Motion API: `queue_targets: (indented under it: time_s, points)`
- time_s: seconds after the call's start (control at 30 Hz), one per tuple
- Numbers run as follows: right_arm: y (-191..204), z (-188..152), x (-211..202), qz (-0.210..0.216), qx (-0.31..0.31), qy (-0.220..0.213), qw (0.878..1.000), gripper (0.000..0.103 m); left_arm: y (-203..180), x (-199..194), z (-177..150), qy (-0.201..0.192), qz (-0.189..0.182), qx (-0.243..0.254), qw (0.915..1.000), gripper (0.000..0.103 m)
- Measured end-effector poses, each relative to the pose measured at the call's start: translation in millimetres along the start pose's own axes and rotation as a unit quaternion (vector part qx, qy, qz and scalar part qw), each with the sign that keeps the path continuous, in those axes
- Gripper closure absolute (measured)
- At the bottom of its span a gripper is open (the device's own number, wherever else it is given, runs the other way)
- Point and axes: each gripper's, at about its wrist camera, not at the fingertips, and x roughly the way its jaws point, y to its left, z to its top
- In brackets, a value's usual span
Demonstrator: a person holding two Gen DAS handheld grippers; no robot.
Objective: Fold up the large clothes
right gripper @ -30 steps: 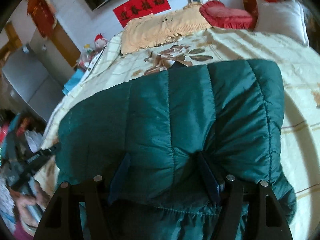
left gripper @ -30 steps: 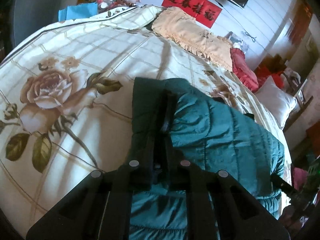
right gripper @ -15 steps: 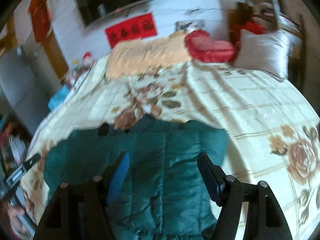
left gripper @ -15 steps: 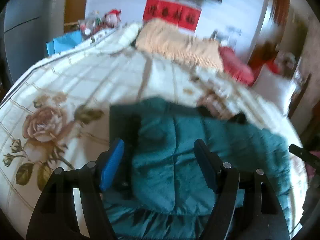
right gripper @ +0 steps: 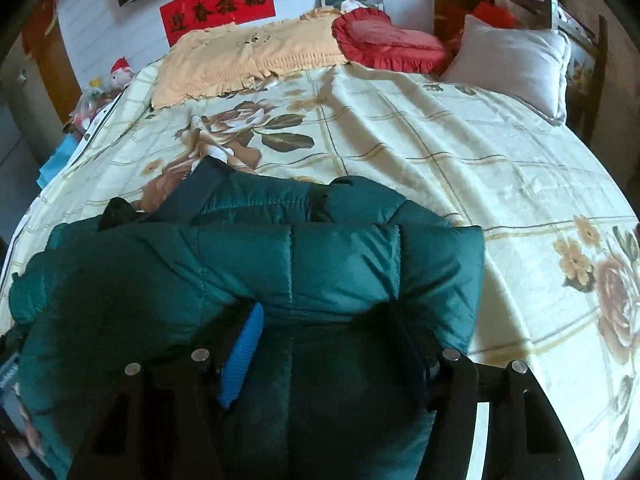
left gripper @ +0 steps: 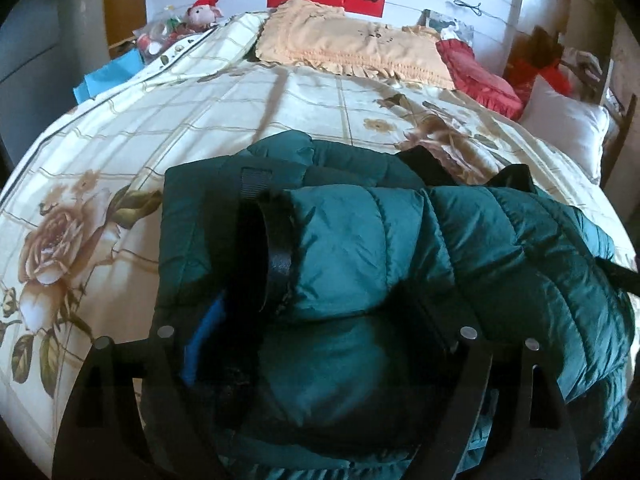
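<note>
The left gripper (left gripper: 320,312), clamped tight on the green padded jacket (left gripper: 400,264) a second ago, is now spreading its jaws, with a puffed fold of the jacket still bulging between the blue pads. The right gripper (right gripper: 332,340), wide then too, is narrowing over the jacket's other end, fabric between its fingers though firm pressing cannot be told. The jacket lies folded on the floral bedspread (right gripper: 460,152); only the left view shows its black collar strap (left gripper: 276,240), and only the right shows the white pillow (right gripper: 516,60) whole.
</note>
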Motion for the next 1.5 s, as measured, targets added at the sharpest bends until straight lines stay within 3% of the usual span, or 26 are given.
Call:
queue_targets:
  time_s: [0.13, 0.23, 0.33, 0.47, 0.6, 0.67, 0.77, 0.9, 0.97, 1.1, 1.2, 1.33, 1.5]
  points:
    - [22.0, -6.2, -42.9, 0.056, -0.014, -0.036, 0.998, 0.042, 3.6, 1.0, -0.2, 0.003, -0.011, -0.006, 0.9999, 0.019]
    - [60.4, -20.9, -57.2, 0.078, -0.068, -0.043, 0.994, 0.042, 1.2, 1.0, -1.3, -0.001, -0.006, -0.003, 1.0000, 0.019]
    - [92.8, -37.7, -43.6, 0.058, -0.116, -0.028, 0.991, 0.042, 1.6, 0.3, -2.7, -0.004, -0.009, -0.003, 0.9999, 0.019]
    - [104.3, -67.4, -11.0, 0.007, -0.152, -0.025, 0.988, 0.042, 1.6, 0.4, -5.1, -0.011, -0.015, 0.000, 0.9998, 0.016]
    - [91.6, -60.6, -24.8, 0.035, -0.131, -0.007, 0.991, 0.042, 1.5, 0.4, -6.2, -0.013, -0.012, 0.003, 0.9998, 0.016]
    - [76.0, -56.4, -45.2, 0.045, -0.114, -0.030, 0.992, 0.042, 1.2, 0.3, -6.6, -0.015, -0.013, 0.002, 0.9998, 0.016]
    - [55.8, -59.3, -64.6, 0.021, -0.110, -0.060, 0.992, 0.042, -0.4, 0.9, -6.6, -0.017, -0.009, 0.004, 0.9998, 0.016]
    - [28.6, -67.9, -46.3, -0.026, -0.093, -0.032, 0.995, 0.042, -1.8, 1.2, -6.9, -0.019, -0.006, 0.006, 0.9998, 0.015]
    - [19.4, -70.1, -31.9, -0.026, -0.086, -0.028, 0.996, 0.042, -2.7, 1.6, -6.7, -0.019, -0.006, 0.008, 0.9998, 0.014]
    - [27.6, -70.4, -25.2, -0.047, -0.107, -0.027, 0.993, 0.042, -4.0, 2.1, -7.1, -0.019, -0.001, 0.012, 0.9998, 0.013]
    - [18.7, -67.0, -39.4, -0.034, -0.083, -0.019, 0.996, 0.042, -4.1, 2.2, -7.0, -0.019, -0.002, 0.011, 0.9998, 0.013]
    - [11.5, -72.1, -65.7, -0.026, -0.068, -0.047, 0.996, 0.042, -3.6, 2.1, -7.0, -0.019, -0.001, 0.012, 0.9997, 0.013]
    - [2.5, -81.5, -31.3, -0.031, -0.061, -0.002, 0.998, 0.041, -3.9, 2.2, -6.8, -0.020, -0.001, 0.013, 0.9997, 0.012]
